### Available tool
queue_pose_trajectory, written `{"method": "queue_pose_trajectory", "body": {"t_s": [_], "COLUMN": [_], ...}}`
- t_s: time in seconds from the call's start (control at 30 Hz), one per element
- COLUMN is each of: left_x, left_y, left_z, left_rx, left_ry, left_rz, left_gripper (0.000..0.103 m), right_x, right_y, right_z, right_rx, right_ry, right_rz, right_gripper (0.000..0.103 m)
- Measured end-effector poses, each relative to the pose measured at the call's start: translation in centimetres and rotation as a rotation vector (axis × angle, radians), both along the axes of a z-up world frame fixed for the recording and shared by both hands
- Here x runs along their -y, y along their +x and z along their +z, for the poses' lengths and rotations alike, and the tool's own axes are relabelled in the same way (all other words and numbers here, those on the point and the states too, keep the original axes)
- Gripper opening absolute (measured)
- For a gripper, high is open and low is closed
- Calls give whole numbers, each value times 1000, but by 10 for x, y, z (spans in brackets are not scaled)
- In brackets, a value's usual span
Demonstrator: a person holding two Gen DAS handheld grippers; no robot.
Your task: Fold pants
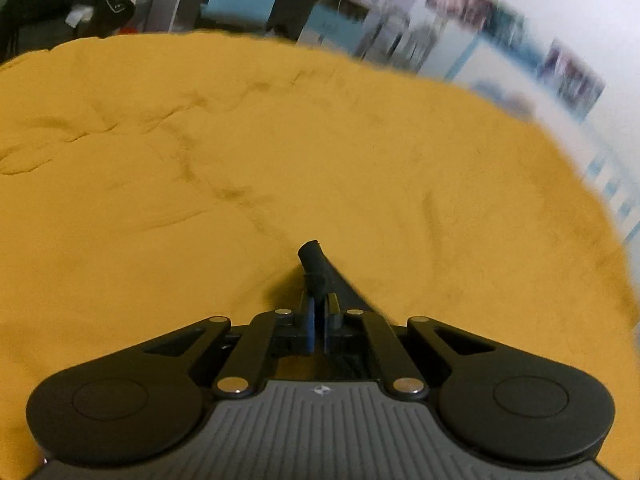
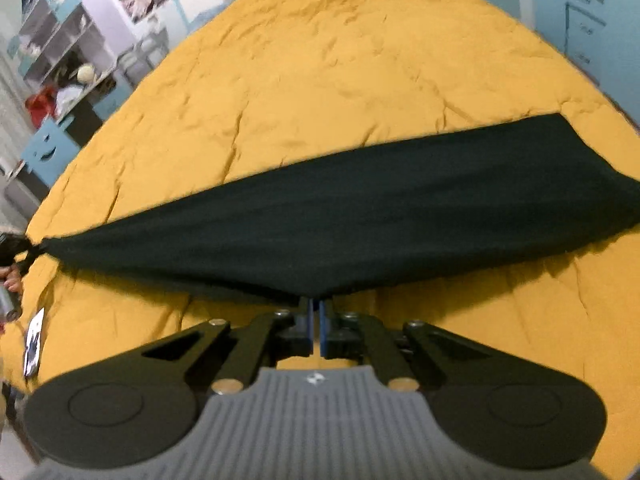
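The right claw (image 2: 315, 312) is clamped on the near edge of the black pants (image 2: 360, 208); the left claw (image 1: 318, 304) pinches a bunched corner. The pants hang stretched just over the yellow bed (image 2: 340, 72). Both should probably keep even tension, then lower the cloth flat before folding.

The pants (image 2: 360, 208) are black and plain, stretched in a long wide band across a yellow cover. One end is gathered into a narrow bunch at the left. The near edge is pulled to a point.
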State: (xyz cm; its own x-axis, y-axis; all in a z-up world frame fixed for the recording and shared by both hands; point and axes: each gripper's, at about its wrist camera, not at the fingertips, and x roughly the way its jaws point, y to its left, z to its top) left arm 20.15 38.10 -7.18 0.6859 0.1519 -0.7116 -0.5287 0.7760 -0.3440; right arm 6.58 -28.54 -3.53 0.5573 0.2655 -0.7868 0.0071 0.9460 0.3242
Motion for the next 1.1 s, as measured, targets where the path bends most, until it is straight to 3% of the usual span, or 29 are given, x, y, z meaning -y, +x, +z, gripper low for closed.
{"method": "queue_pose_trajectory", "body": {"t_s": [0.1, 0.17, 0.23, 0.3, 0.43, 0.47, 0.53, 0.63, 0.8, 0.83, 0.87, 0.9, 0.93, 1.1], "left_x": [-1, 0, 1, 2, 0, -1, -4, -1, 1, 0, 0, -1, -1, 5], "left_y": [-2, -2, 2, 8, 14, 16, 26, 47, 78, 81, 82, 80, 76, 61], "left_z": [-22, -25, -20, -9, 10, 14, 18, 10, -21, -26, -30, -30, -29, -6], "left_rx": [-57, -67, -98, -123, -110, -88, -57, -63, -139, -152, -149, -126, -91, 76], "left_ry": [-7, 16, 72, 139, 266, 257, 224, 237, 264, 271, 273, 260, 231, 234], "left_rz": [11, 6, -14, -28, -38, -54, -109, -181, -215, -213, -210, -210, -225, -240], "left_gripper": [5, 12, 22, 25, 36, 37, 48, 52, 52, 46, 35, 13, 0, 0], "right_x": [0, 0, 0, 1, 9, 12, 19, 29, 40, 40, 39, 39, 38, 29], "right_y": [-2, -3, 1, 1, 2, 3, 10, 25, 53, 56, 59, 61, 65, 77], "right_z": [-25, -41, -47, -47, -26, -18, -5, 8, -4, -6, -10, -13, -16, -29], "right_rx": [-82, -120, -145, -169, -127, -99, -45, 36, 34, 28, 22, 16, 12, 1], "right_ry": [-9, 2, -2, -2, -16, -29, -55, -107, -104, -107, -110, -114, -119, -160], "right_rz": [22, 15, 30, 57, 78, 80, 71, 31, -30, -29, -24, -19, -13, 17], "right_gripper": [0, 0, 0, 0, 9, 11, 24, 25, 26, 25, 25, 25, 26, 25]}}
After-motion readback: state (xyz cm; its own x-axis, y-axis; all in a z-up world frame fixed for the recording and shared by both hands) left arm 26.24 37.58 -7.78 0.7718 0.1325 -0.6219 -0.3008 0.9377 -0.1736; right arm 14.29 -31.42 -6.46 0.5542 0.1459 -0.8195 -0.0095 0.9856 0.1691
